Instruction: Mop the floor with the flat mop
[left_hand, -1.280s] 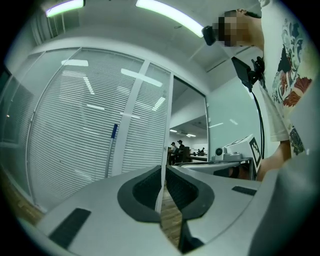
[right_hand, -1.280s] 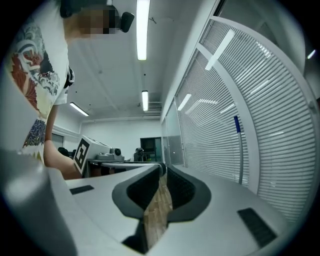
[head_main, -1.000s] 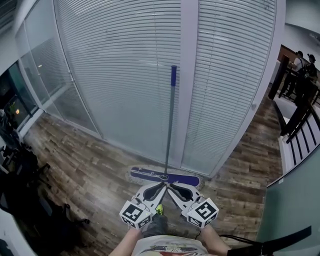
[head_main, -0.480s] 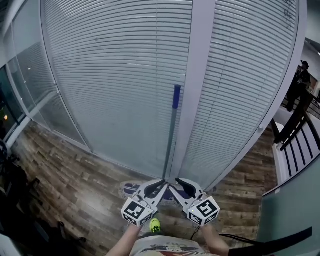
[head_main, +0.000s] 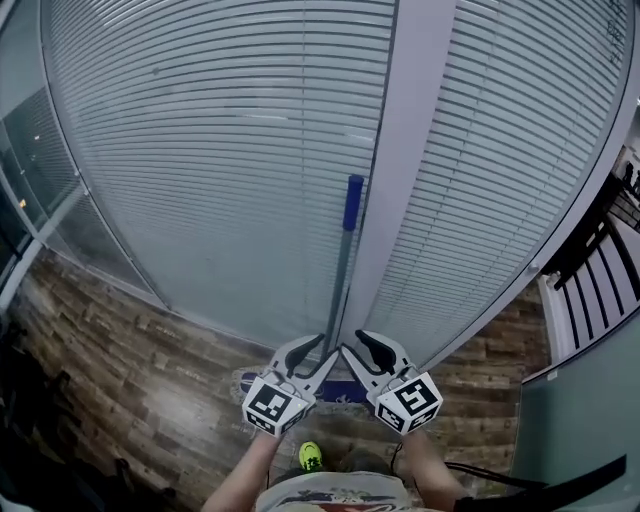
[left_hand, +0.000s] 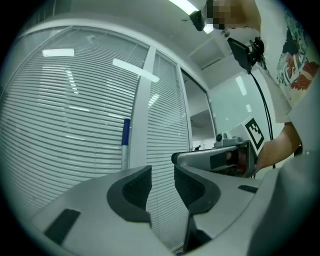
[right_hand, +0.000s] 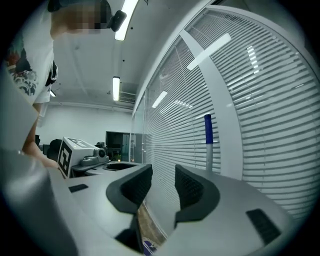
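Note:
The flat mop stands against the blind-covered glass wall, its grey handle (head_main: 343, 270) topped by a blue grip (head_main: 352, 203). Its purple head (head_main: 340, 393) lies on the wood floor, partly hidden behind my grippers. My left gripper (head_main: 308, 357) and right gripper (head_main: 367, 351) sit side by side just short of the handle's lower part, one on each side. Both have just been opening their jaws, and nothing is between them. The handle (left_hand: 125, 145) shows beyond the left gripper (left_hand: 162, 186). It also stands to the right of the right gripper (right_hand: 163, 186) as a grey handle (right_hand: 208, 145).
A white pillar (head_main: 400, 150) splits the glass wall right behind the mop. A dark railing (head_main: 596, 262) runs at the right. A yellow-green shoe (head_main: 311, 456) is on the floor below my grippers. A black cable (head_main: 520, 484) lies at the bottom right.
The view and both grippers have closed in on the glass wall and the mop. Both grippers' jaws, shut earlier, now stand apart.

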